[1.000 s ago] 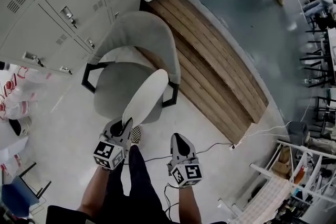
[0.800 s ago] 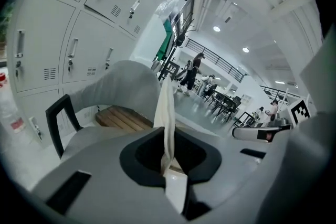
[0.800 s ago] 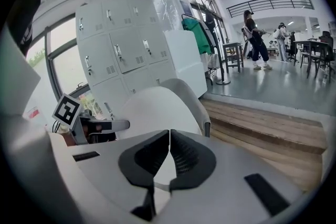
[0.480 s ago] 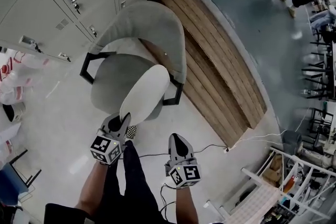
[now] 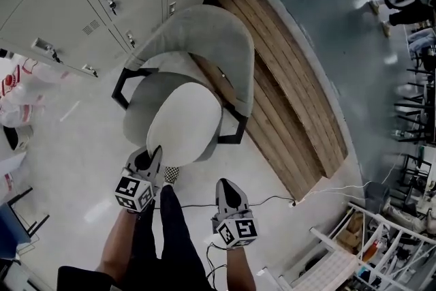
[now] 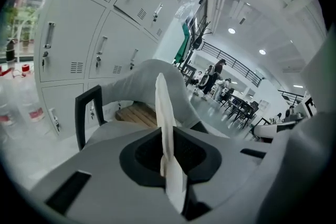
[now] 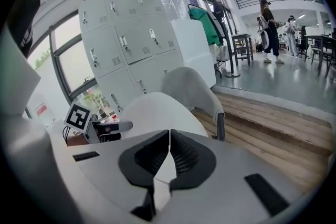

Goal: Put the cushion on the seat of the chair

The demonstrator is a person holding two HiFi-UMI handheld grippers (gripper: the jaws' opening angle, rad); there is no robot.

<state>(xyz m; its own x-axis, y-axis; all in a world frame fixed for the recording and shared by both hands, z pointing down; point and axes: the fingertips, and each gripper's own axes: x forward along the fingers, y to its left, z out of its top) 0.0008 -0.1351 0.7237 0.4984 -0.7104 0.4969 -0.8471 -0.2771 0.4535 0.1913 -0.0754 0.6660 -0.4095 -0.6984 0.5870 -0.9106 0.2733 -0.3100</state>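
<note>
Cushion (image 5: 184, 120) first: white and oval, it hangs over the grey seat (image 5: 139, 102) of the chair (image 5: 211, 31). I cannot tell whether its far end touches the seat yet.

At the far left stand the lockers (image 5: 68, 3), well apart from the job. Next comes my left gripper (image 5: 151, 159), pinching the cushion's near rim. The left gripper view shows the thin white edge clamped upright between the jaws. Right of it the cushion covers most of the seat, framed by the two black armrests (image 5: 122, 86) and the curved backrest behind. My right gripper (image 5: 226, 186) hovers beside the chair's front, pressed together with nothing in it. The wooden platform (image 5: 293, 105) runs past on the right.

To do this step well, I judge I should lower the held rim until the cushion lies flat. It should sit centred between the armrests with its far end tucked against the backrest. Only then should I let go, or it may slide off the front. The free gripper could nudge it square.

By count there are one cushion, one chair, two armrests and two grippers.
</note>
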